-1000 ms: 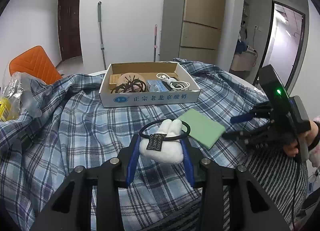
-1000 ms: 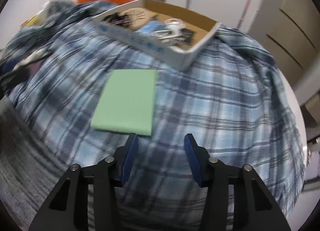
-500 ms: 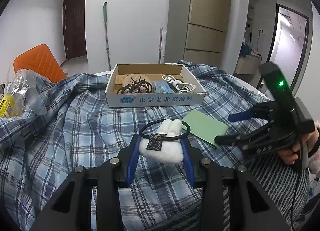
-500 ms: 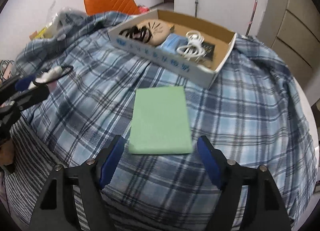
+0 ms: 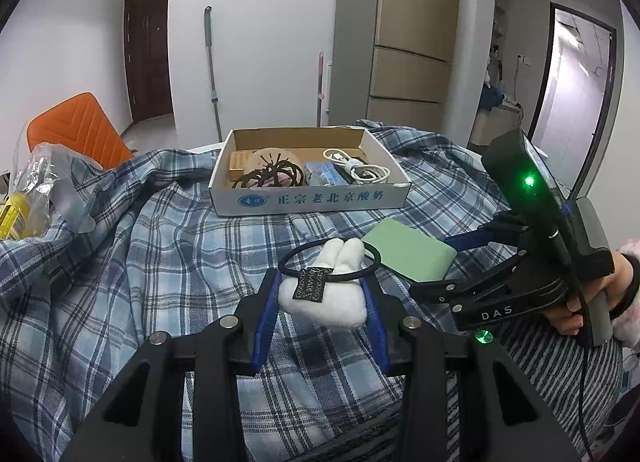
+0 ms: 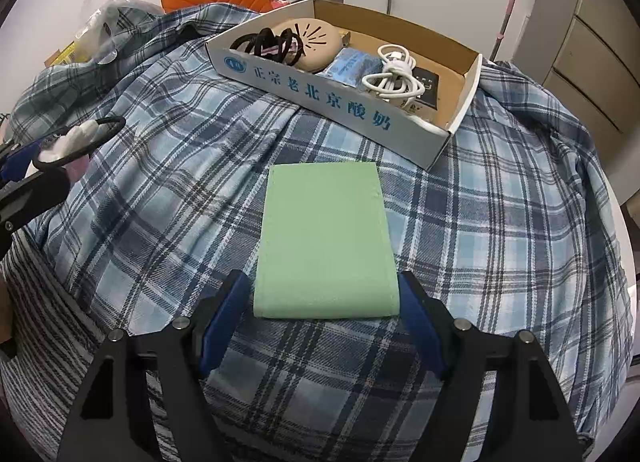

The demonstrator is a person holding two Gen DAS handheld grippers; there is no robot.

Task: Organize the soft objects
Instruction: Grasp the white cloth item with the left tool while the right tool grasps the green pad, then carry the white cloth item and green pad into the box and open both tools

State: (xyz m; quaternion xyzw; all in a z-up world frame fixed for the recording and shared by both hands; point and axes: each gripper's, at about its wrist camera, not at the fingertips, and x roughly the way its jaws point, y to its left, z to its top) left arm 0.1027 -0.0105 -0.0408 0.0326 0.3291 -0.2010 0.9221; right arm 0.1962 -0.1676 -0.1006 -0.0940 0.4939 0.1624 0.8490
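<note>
Plaid cloth [image 6: 500,222] hides the counter; box [image 5: 312,198] print reads 正宗老北京酸奶.
Centre frame, the left hand-held gripper [image 5: 322,298] pinches a white plush hair tie [image 5: 332,286]; the right hand-held gripper [image 6: 324,302], marked "DAS" in the left view, is spread wide, straddling the near end of the green cloth [image 6: 324,238] without clear contact.

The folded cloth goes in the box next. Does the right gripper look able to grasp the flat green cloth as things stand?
Probably yes: the right gripper is open, its jaws either side of the flat green cloth's near edge, and nothing lies on it.
</note>
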